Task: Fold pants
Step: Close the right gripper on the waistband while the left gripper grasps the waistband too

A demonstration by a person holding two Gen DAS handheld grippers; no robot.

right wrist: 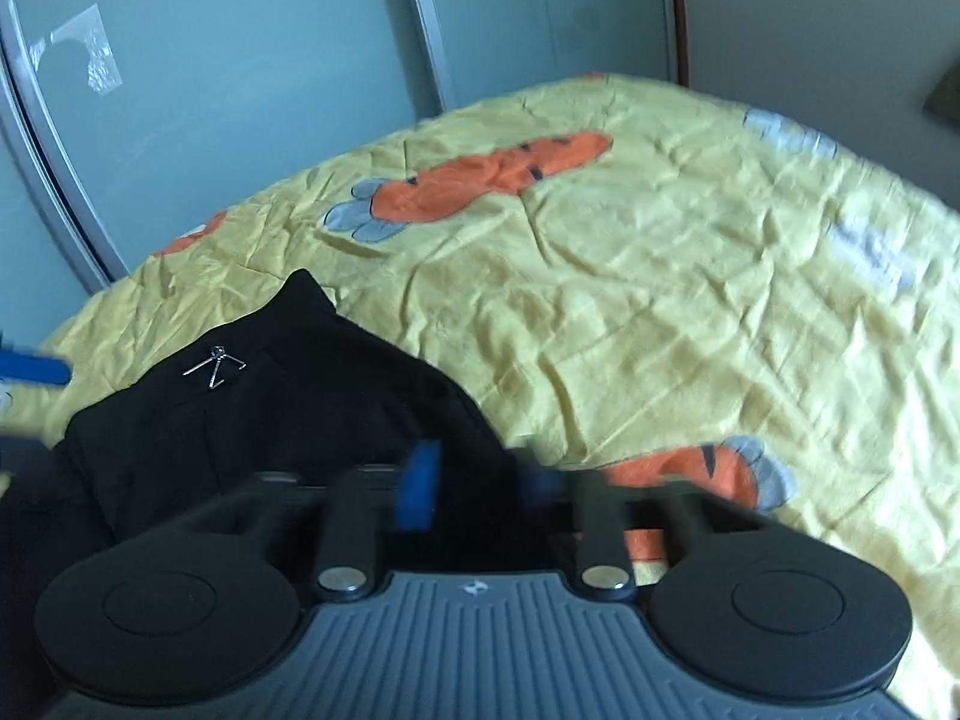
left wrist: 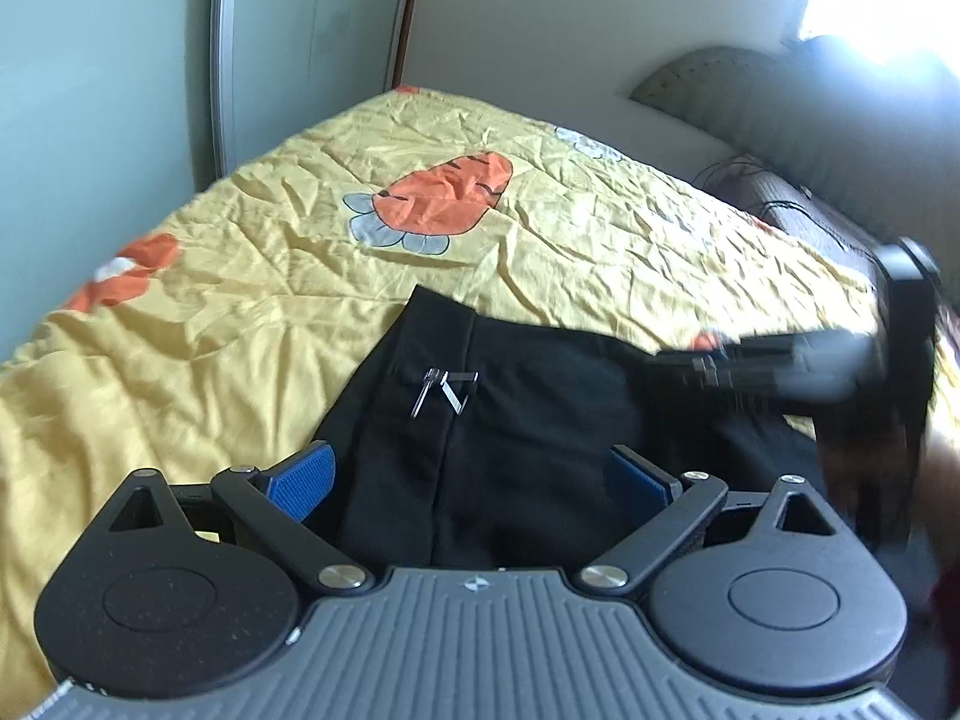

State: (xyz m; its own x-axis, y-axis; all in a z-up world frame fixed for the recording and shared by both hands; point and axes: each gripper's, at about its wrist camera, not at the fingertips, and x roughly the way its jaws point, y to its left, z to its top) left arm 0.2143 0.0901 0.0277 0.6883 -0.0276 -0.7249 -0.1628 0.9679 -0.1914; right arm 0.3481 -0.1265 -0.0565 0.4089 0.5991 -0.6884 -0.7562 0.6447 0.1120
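- Pants: black fabric pants point(left wrist: 510, 420) in a bunched heap on the near edge of a wrinkled yellow bedspread with orange carrot prints point(left wrist: 600, 228); small silver stick-figure logo point(left wrist: 443, 391) faces up.
- Left gripper point(left wrist: 474, 480): blue-padded fingers point(left wrist: 303, 480) spread wide, nothing between the pads, black cloth lying directly ahead and under the gap (contact with cloth not clear).
- Right gripper point(right wrist: 480, 480), own view: blurred, blue pads point(right wrist: 420, 483) apart with the heap's right edge in the gap; cannot tell if they pinch it.
- Left view shows right gripper point(left wrist: 678, 369) reaching in from the right, low over the pants (heavy motion blur).
- Pale green wardrobe doors point(right wrist: 240, 90) behind the bed.
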